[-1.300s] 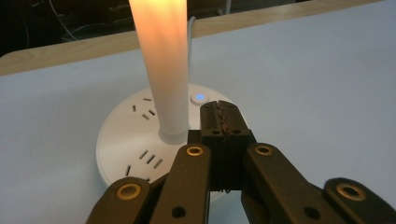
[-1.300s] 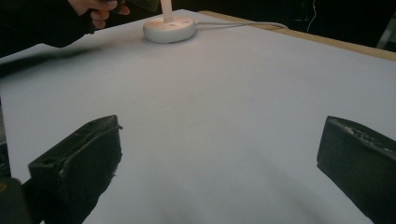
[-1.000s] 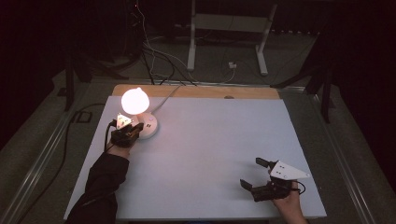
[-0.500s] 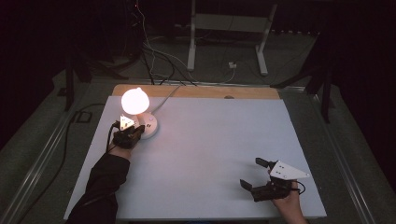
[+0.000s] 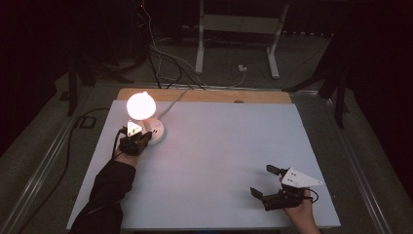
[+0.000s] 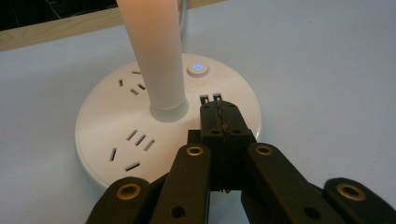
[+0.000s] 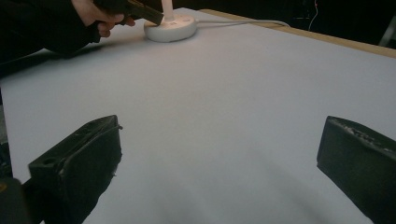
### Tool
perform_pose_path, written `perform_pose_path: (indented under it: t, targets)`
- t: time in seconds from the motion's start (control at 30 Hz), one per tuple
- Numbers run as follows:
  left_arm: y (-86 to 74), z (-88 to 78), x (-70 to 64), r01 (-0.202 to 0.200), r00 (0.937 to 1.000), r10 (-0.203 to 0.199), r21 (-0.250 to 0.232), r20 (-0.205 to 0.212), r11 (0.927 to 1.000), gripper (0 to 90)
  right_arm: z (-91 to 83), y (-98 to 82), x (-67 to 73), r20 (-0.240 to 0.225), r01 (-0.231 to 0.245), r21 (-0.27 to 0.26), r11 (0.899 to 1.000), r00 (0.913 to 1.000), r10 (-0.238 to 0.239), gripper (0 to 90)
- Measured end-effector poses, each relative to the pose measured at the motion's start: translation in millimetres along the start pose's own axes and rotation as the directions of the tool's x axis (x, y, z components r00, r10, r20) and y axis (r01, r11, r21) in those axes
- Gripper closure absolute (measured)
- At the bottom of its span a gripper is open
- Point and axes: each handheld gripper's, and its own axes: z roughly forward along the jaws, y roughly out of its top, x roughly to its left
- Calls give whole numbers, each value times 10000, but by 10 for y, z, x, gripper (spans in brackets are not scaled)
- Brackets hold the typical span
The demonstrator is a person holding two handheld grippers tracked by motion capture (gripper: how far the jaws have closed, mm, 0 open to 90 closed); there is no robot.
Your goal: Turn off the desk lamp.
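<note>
White plastic: a round lamp base (image 6: 168, 126) with sockets, USB ports and a lit power button (image 6: 197, 68) is seen at the table's far left corner; the bulb (image 5: 140, 105) is glowing.
Left gripper (image 6: 219, 122): its jaws are pressed together with nothing between them, tips over the base just short of the USB ports, near the button.
Right gripper (image 5: 267, 181): its jaws are spread wide and empty, resting low over the bare white table (image 5: 234, 146), well apart from the lamp.
Risk: if the closed tips are pushed off-centre, the light base could be slid or tipped, or the stem (image 6: 154, 56) knocked; the cord (image 7: 243, 22) could be tugged.
Containers: none are seen; nothing is held in anything.
</note>
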Motion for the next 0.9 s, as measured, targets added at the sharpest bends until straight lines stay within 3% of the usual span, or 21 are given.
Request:
perform_pose_path:
  t: [0.17, 0.33, 0.6, 0.9]
  targets:
    - [21, 13, -27, -360, 9992, 362, 145, -177, 9992, 900, 10, -5, -3, 4, -3, 45, 10000, 10000, 3, 0]
    - [31, -18, -24, -428, 9990, 428, -55, -129, 9991, 900, 2, -3, 0, 18, 22, 34, 10000, 10000, -22, 0]
    - [178, -205, -38, -230, 9997, 233, -780, 39, 9967, 900, -1, 1, 0, 6, 14, 4, 10000, 10000, -14, 0]
    - [157, -190, -10, -123, 9999, 129, -669, 92, 9977, 900, 3, 0, 0, 4, 27, 17, 10000, 10000, -27, 0]
